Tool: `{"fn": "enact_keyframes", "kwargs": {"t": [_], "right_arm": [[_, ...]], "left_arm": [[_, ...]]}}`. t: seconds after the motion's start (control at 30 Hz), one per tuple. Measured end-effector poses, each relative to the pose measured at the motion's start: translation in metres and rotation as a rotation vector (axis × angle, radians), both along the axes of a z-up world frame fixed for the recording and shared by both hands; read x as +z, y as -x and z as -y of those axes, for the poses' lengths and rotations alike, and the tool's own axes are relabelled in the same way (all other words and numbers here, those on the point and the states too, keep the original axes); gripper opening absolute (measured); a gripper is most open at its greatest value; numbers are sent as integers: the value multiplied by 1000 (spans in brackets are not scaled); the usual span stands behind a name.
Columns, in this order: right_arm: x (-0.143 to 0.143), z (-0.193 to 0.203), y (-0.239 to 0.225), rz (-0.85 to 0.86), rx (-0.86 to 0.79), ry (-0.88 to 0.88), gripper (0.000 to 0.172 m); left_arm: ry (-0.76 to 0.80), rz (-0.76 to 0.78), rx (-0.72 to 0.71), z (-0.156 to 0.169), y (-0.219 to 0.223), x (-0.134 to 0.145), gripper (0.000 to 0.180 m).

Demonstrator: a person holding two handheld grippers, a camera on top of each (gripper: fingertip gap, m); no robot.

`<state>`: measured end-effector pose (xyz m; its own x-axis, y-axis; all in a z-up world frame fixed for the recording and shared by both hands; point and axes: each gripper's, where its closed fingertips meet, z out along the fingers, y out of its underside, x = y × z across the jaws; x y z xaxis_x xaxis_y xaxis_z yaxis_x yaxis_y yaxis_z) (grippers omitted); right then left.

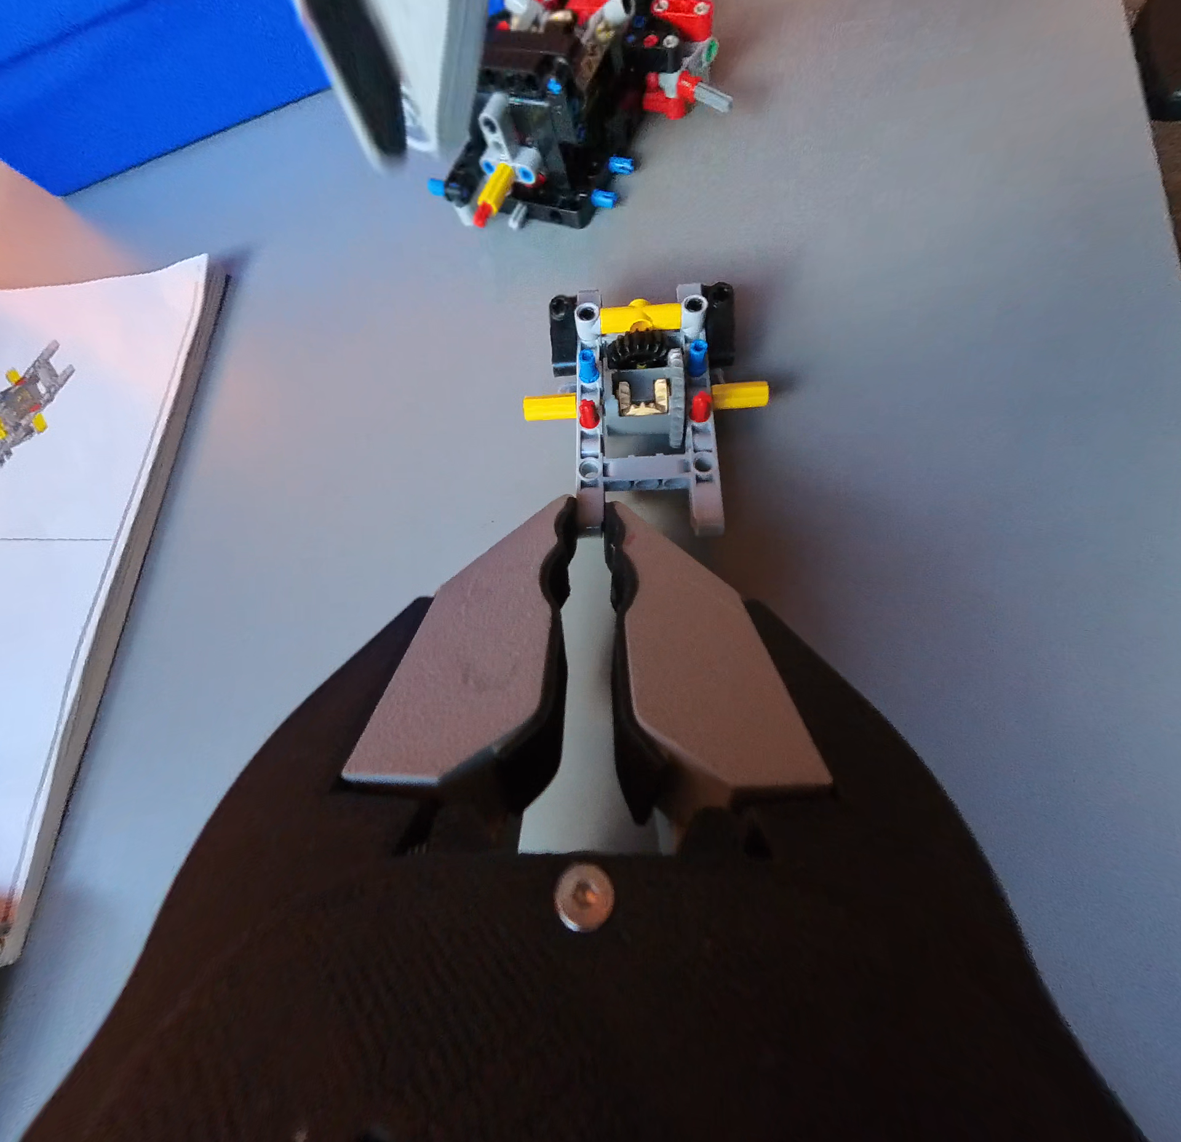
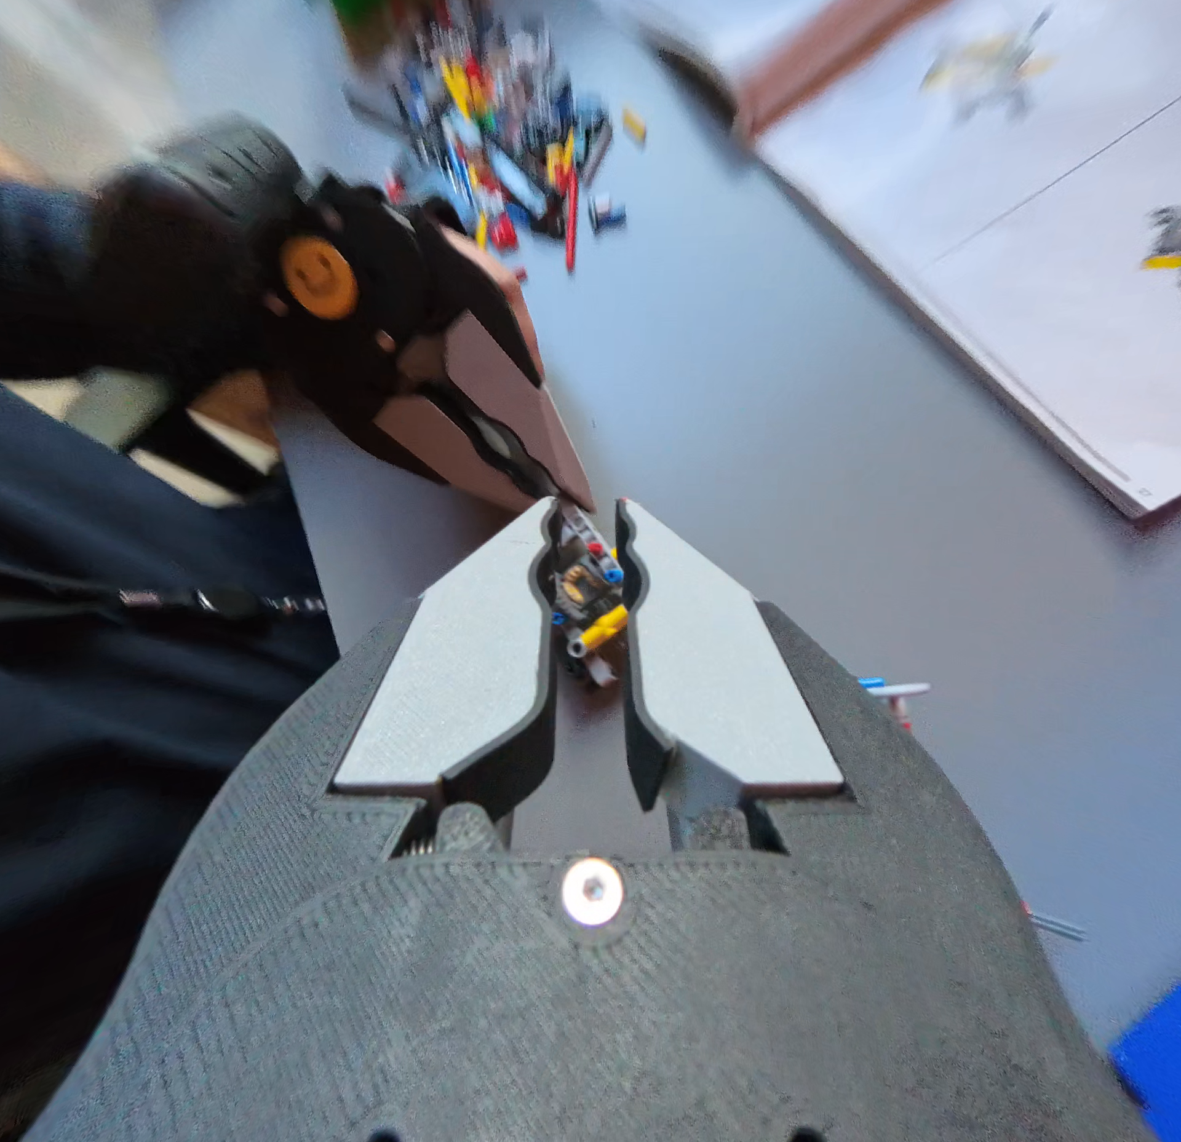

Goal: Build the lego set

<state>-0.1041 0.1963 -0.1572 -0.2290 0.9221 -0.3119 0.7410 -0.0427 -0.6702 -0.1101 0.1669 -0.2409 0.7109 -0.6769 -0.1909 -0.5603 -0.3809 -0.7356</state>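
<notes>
Left wrist view: left claw (image 1: 591,523) pinches the grey frame assembly (image 1: 645,408) by its near-left leg, long axis running straight ahead; right claw (image 2: 585,511) hovers open above it.

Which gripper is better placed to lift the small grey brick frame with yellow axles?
Left gripper: its pads already clamp the small grey brick frame's rear beam. The right gripper is open above it, gripping nothing.
</notes>
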Motion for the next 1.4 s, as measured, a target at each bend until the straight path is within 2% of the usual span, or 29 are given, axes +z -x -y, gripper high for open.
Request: {"fn": "enact_keyframes", "kwargs": {"t": [0.07, 0.2, 0.33, 0.5, 0.7, 0.8, 1.03, 1.27, 1.4], "right_arm": [[13, 2, -10, -120, -80, 53, 12], [1, 14, -36, -200, -184, 71, 12], [-1, 34, -50, -287, -214, 92, 11], [-29, 46, -60, -220, -213, -7, 9], [-65, 66, -64, -113, -196, -94, 9], [-75, 65, -65, -86, -205, -135, 12], [-86, 67, -63, -47, -199, -130, 17], [-87, 67, -33, -69, -193, -107, 25], [-87, 64, -13, -76, -166, -115, 27]], "left_arm": [[-1, 20, 42, -2, 5, 2, 5], [6, 25, 137, -4, 20, 3, 6], [-3, 37, 258, -5, 38, 14, 5], [46, 91, 383, 8, 49, 26, 6], [120, 87, 338, 39, 16, 24, 15], [144, 153, 275, 55, -9, 31, 21], [148, 224, 272, 81, -6, 44, 23], [160, 124, 401, 65, 40, 22, 23], [194, 218, 327, 52, 23, 21, 21]]}}
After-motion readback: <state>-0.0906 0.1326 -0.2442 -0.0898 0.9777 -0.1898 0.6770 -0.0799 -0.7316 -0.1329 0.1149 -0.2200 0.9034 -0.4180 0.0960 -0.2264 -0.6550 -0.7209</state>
